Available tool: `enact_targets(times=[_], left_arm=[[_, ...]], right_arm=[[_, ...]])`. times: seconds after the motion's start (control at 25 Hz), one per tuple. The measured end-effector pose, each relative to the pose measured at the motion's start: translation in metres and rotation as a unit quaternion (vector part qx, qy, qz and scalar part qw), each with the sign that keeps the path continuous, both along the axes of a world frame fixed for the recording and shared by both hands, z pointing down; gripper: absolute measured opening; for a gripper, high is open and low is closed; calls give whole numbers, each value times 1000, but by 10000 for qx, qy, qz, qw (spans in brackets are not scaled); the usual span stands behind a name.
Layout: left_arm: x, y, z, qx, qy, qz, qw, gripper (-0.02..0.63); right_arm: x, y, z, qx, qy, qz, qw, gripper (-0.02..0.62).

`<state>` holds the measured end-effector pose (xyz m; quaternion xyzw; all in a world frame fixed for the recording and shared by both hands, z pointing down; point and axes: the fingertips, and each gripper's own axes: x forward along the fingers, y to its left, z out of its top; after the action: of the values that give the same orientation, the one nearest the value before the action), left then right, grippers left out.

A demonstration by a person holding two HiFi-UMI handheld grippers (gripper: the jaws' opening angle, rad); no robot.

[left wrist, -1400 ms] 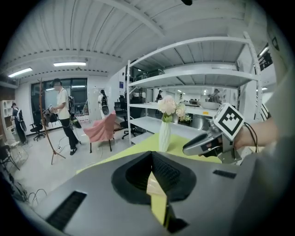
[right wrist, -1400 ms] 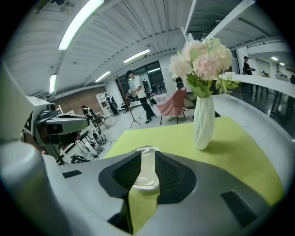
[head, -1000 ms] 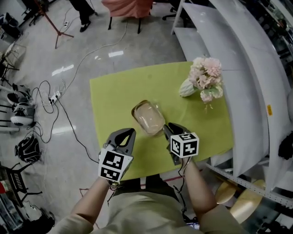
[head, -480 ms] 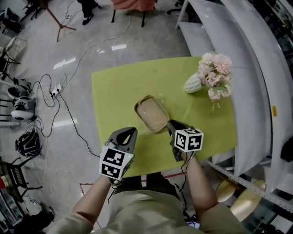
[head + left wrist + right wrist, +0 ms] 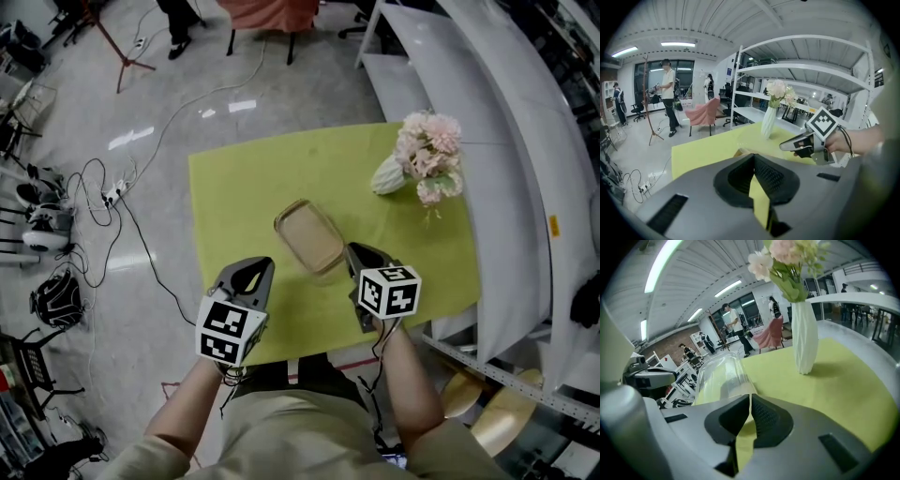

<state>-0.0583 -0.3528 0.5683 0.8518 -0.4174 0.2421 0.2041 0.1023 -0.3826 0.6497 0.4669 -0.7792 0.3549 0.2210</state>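
Note:
A clear plastic container (image 5: 308, 234) is over the middle of the yellow-green table (image 5: 234, 183). My right gripper (image 5: 354, 253) is shut on its near right rim. In the right gripper view the container (image 5: 721, 377) rises tilted from the closed jaws of that gripper (image 5: 750, 398). My left gripper (image 5: 253, 269) hovers near the table's front left edge, a little apart from the container. Its jaws (image 5: 753, 158) are shut with nothing between them. The left gripper view also shows the right gripper (image 5: 790, 145) with its marker cube.
A white vase of pink flowers (image 5: 392, 173) stands at the table's far right, also seen as the vase (image 5: 805, 336) and the vase (image 5: 768, 123). White shelving (image 5: 487, 112) runs along the right. Cables (image 5: 103, 202) lie on the floor at the left; people stand far off.
The container has risen and tilted up in front of the right gripper's camera. The left gripper has drifted slightly left and back toward the table edge.

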Motion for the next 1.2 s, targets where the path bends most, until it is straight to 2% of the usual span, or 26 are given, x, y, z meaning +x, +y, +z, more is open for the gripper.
enact_targets(times=[0.28, 0.44, 0.56, 0.84, 1.0, 1.2], left_arm=[[-9, -11, -66, 685, 60, -56, 9976, 6], [-12, -6, -113, 1256, -41, 8, 9921, 6], [-11, -1, -149, 1645, 52, 13, 9864, 6], [-8, 27, -224, 2253, 580, 36, 9726, 6], [-14, 38, -264, 2531, 668, -133, 9650, 6], [-19, 60, -288, 2800, 730, -62, 9572, 6]], right_arm=[[0, -12, -102, 1016, -175, 75, 9946, 23], [-1, -8, -165, 1594, -350, 117, 9865, 23], [-2, 1, -213, 2071, -399, 93, 9775, 23], [1, 38, -295, 2919, -538, 193, 9547, 23], [10, 61, -337, 3363, -636, 283, 9392, 23], [22, 91, -377, 3757, -681, 400, 9234, 23]])
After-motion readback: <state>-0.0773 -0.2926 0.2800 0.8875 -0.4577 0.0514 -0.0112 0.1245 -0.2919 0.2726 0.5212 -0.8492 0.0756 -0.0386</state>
